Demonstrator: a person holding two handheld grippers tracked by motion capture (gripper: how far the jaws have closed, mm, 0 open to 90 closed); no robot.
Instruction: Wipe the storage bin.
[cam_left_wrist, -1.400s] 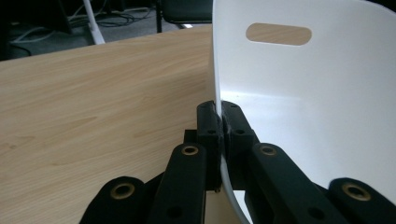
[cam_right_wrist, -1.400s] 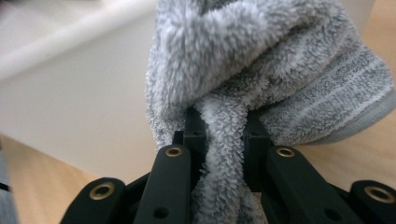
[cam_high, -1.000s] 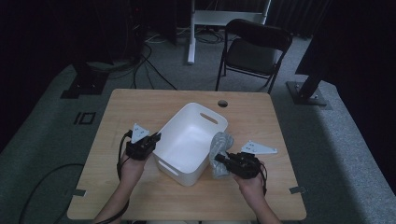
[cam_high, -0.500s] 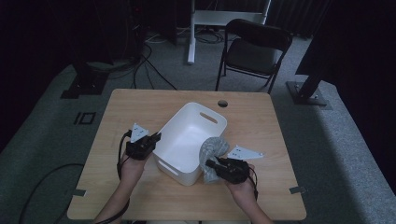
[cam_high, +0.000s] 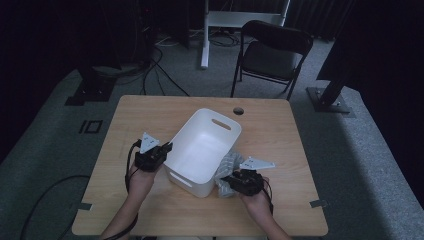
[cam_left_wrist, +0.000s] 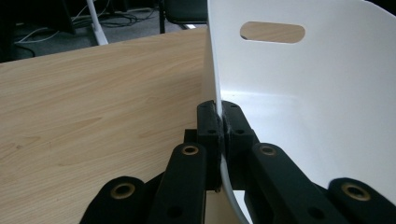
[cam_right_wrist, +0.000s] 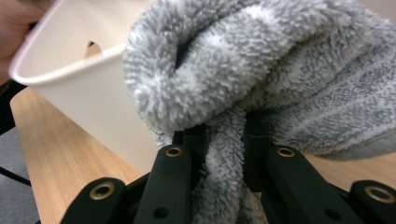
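Note:
A white plastic basket (cam_high: 202, 150) with slot handles sits tilted on the wooden table (cam_high: 280, 130). My left gripper (cam_high: 166, 149) is shut on the basket's left wall; in the left gripper view its jaws pinch the thin white rim (cam_left_wrist: 219, 126). A fluffy grey towel (cam_high: 227, 167) lies bunched against the basket's right side. My right gripper (cam_high: 227, 181) is shut on a fold of that towel (cam_right_wrist: 219, 140), just off the basket's near right corner, with the basket wall (cam_right_wrist: 93, 102) to its left.
A round cable hole (cam_high: 238, 110) is in the table behind the basket. A black folding chair (cam_high: 272, 55) and a white stand leg (cam_high: 205, 35) are on the floor beyond the table. Cables trail on the floor at left.
My right gripper has moved left and nearer, dragging the grey towel toward the basket's near right corner. The left gripper and the basket have stayed put.

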